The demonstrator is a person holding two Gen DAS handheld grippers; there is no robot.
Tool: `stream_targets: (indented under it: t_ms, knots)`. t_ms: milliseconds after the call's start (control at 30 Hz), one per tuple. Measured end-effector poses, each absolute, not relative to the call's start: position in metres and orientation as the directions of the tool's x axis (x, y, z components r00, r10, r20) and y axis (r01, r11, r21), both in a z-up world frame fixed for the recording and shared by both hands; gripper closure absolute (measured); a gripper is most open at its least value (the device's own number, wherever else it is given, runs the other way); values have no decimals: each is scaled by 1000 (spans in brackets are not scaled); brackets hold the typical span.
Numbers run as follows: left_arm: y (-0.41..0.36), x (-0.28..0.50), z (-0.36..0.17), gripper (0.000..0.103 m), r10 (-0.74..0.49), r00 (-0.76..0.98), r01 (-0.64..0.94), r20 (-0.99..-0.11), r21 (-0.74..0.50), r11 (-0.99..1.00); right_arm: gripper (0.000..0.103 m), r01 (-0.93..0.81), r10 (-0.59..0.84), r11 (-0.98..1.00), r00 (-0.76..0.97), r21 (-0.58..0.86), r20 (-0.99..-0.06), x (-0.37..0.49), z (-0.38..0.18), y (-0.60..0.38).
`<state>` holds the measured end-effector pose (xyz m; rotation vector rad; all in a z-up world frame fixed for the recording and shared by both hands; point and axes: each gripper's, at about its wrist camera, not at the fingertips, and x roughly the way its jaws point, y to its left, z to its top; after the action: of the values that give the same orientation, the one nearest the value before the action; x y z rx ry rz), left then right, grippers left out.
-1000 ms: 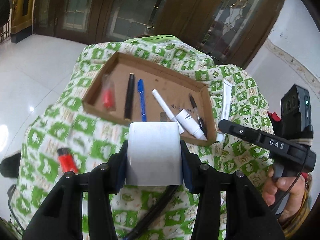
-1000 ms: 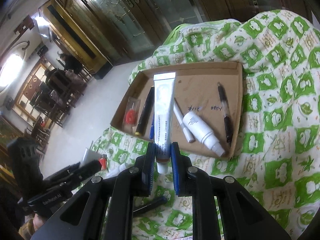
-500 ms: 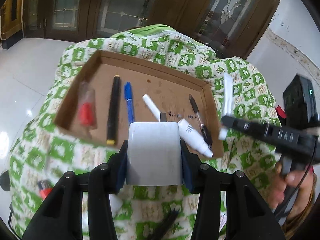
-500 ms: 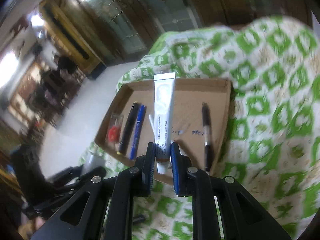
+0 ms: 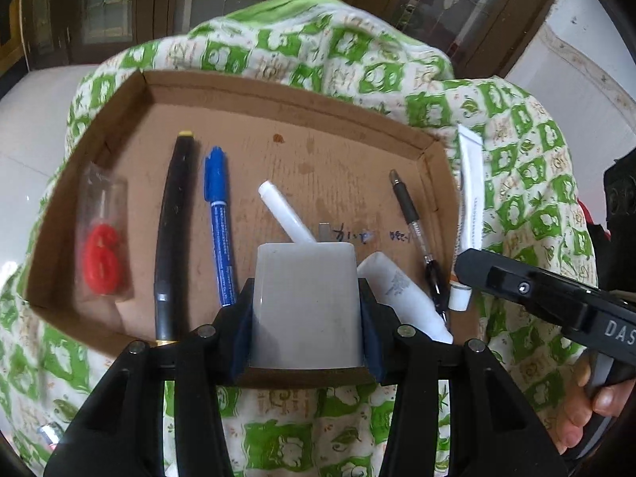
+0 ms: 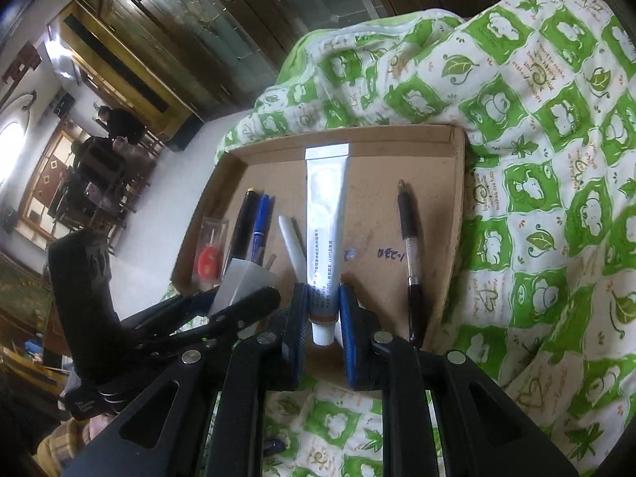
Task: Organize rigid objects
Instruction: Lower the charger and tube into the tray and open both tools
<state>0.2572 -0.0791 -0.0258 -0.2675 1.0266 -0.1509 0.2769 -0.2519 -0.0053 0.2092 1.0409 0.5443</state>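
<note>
A shallow cardboard tray (image 5: 286,91) lies on a green-and-white quilt; it also shows in the right wrist view (image 6: 457,198). My left gripper (image 5: 306,306) is shut on a white charger block (image 5: 306,302) held over the tray's near edge. My right gripper (image 6: 322,318) is shut on a white tube (image 6: 326,214) near its cap, over the tray's middle; the tube shows at the tray's right wall in the left wrist view (image 5: 471,198). In the tray lie a red candle packet (image 5: 101,242), a black pen (image 5: 173,234), a blue marker (image 5: 218,222), a white pen (image 5: 284,212), a white bottle (image 5: 401,294) and a black gel pen (image 5: 413,218).
The quilt (image 6: 556,159) is rumpled and rises behind and to the right of the tray. The left gripper's body (image 6: 159,318) sits close to the left of my right gripper. A tiled floor (image 5: 24,127) and dark wooden doors lie beyond.
Both grippers have moved forward to the tray with their loads. The charger block now hangs over the tray's near edge and the tube over its floor.
</note>
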Motion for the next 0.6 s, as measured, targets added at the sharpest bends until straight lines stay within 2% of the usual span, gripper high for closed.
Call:
stream_targets:
  t_ms: [233,467,600]
  knots:
    - [-68,271,-36,59,-200,501,-19,-842,-242,970,89,-341,513,851,374,400,-773,290,-10,-238]
    - [-53,299,-34,59,-104,504,-21,-858,-132,991,89,-313,502,856,318,411,-804,318,-27,-230]
    - [-49,310,-35,59,-54,508,-12,-860,-70,997,89,-303,456,879,304,369,-836,335,-40,-223]
